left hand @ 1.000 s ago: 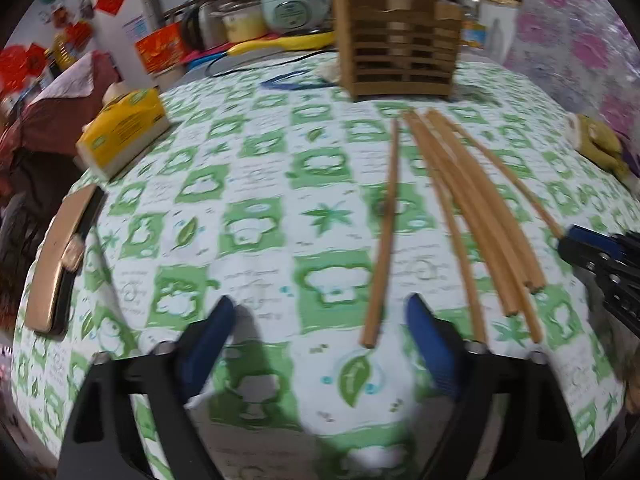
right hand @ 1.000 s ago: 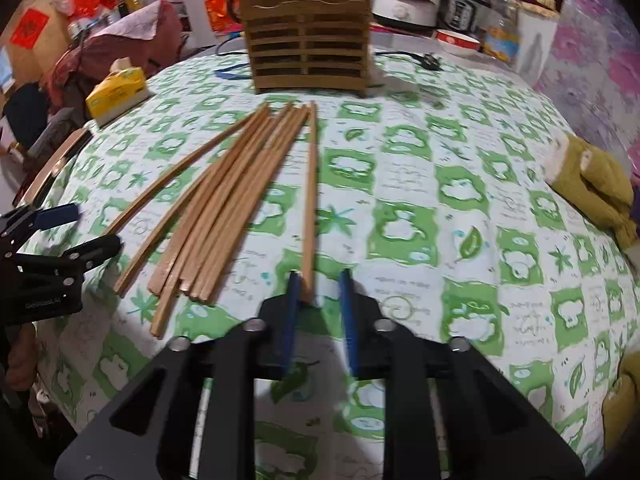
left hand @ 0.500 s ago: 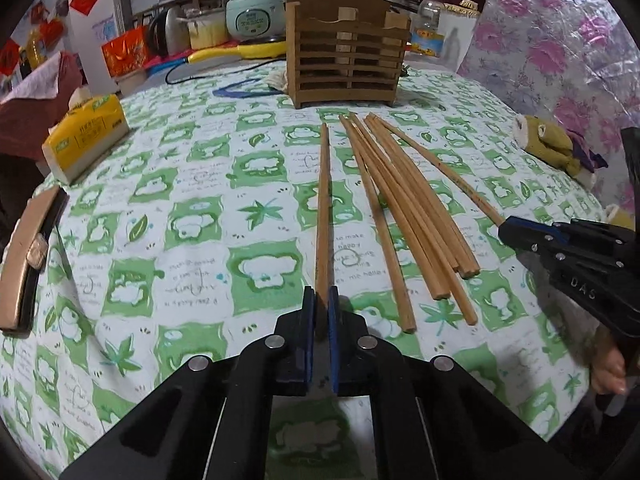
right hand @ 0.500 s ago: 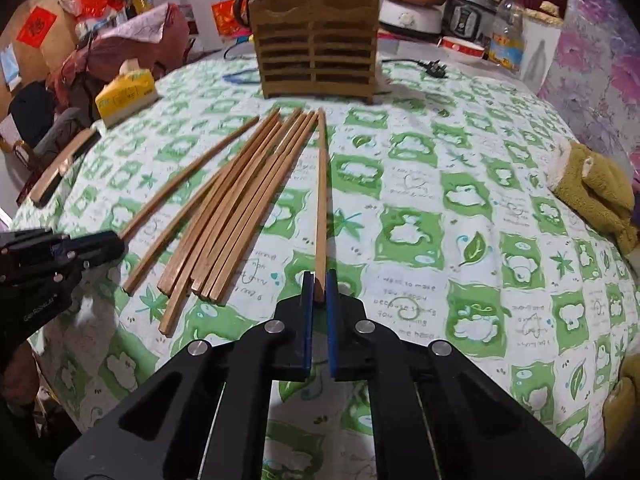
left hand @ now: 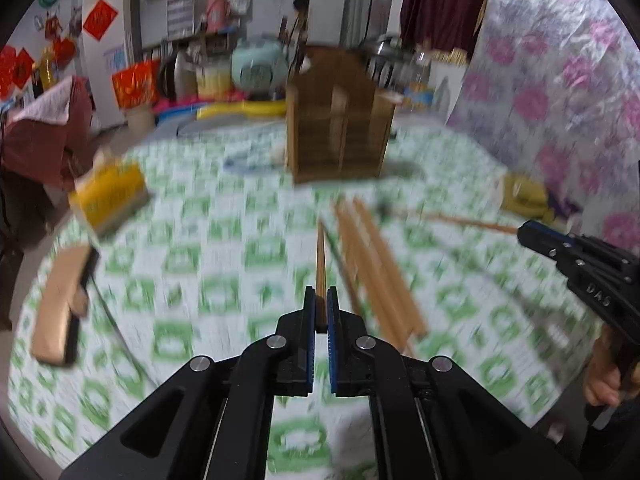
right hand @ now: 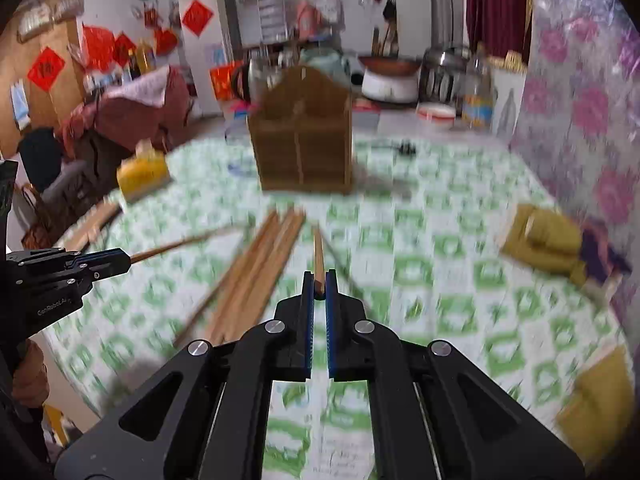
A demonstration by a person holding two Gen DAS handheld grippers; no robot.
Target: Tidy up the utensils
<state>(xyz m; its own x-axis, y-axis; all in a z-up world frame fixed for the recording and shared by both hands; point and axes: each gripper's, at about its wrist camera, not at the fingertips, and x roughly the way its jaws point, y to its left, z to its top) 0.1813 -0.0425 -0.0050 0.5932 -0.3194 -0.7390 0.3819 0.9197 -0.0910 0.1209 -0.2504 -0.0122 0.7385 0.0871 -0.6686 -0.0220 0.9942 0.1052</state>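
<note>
One chopstick (left hand: 320,258) was clamped by left gripper (left hand: 320,310), another chopstick (right hand: 318,258) by right gripper (right hand: 319,294); both apparently raised above tablecloth (right hand: 452,216).

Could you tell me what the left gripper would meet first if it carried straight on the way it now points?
Probably the wooden utensil holder: the left gripper, shut on a chopstick, points towards it, though blur leaves depth uncertain.

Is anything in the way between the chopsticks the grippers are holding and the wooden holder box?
Nothing visible blocks the way. The left gripper and right gripper each hold one chopstick pointing toward the wooden holder. Only bare tablecloth lies between. The loose chopsticks lie off to one side. The pictures are blurry.
</note>
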